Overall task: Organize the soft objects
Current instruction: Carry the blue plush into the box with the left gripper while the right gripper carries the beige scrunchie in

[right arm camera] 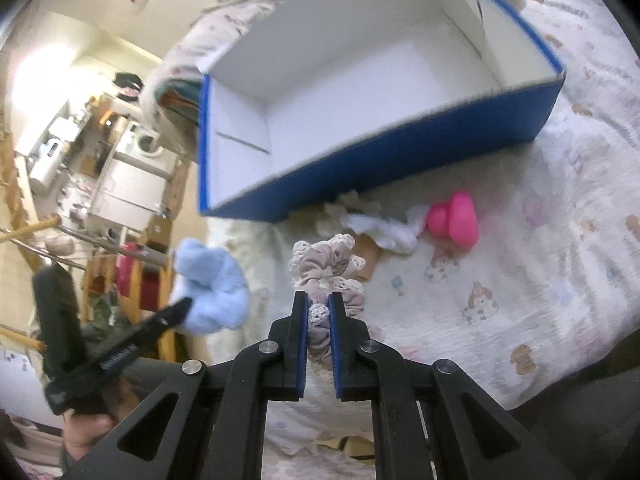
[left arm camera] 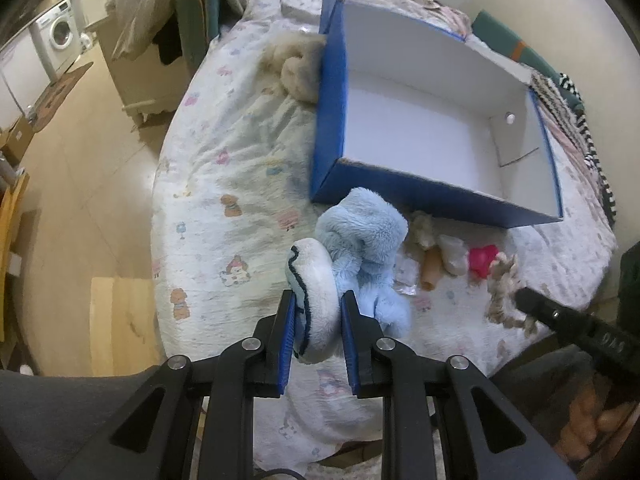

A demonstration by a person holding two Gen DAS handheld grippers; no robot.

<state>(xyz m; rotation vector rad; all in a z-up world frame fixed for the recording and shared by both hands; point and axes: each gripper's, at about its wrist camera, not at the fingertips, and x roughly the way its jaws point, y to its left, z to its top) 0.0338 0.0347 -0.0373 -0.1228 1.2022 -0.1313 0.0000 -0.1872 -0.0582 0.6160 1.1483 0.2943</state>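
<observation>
My left gripper (left arm camera: 318,298) is shut on the white rounded part of a light blue plush toy (left arm camera: 360,236), whose furry body hangs in front of the fingers, just short of the near wall of the blue box (left arm camera: 332,120). The box is white inside and holds nothing. My right gripper (right arm camera: 318,302) is shut on a beige scrunchie with lace trim (right arm camera: 328,264), held above the bed sheet in front of the box (right arm camera: 400,160). The right wrist view also shows the blue plush (right arm camera: 212,280) and the left gripper (right arm camera: 180,308) at the left.
On the patterned sheet (right arm camera: 520,280) by the box's near wall lie a pink soft toy (right arm camera: 454,218), white fluffy pieces (right arm camera: 380,226) and a tan tube (left arm camera: 430,268). A beige plush (left arm camera: 298,72) rests against the box's left wall. The bed edge and floor (left arm camera: 80,180) are at left.
</observation>
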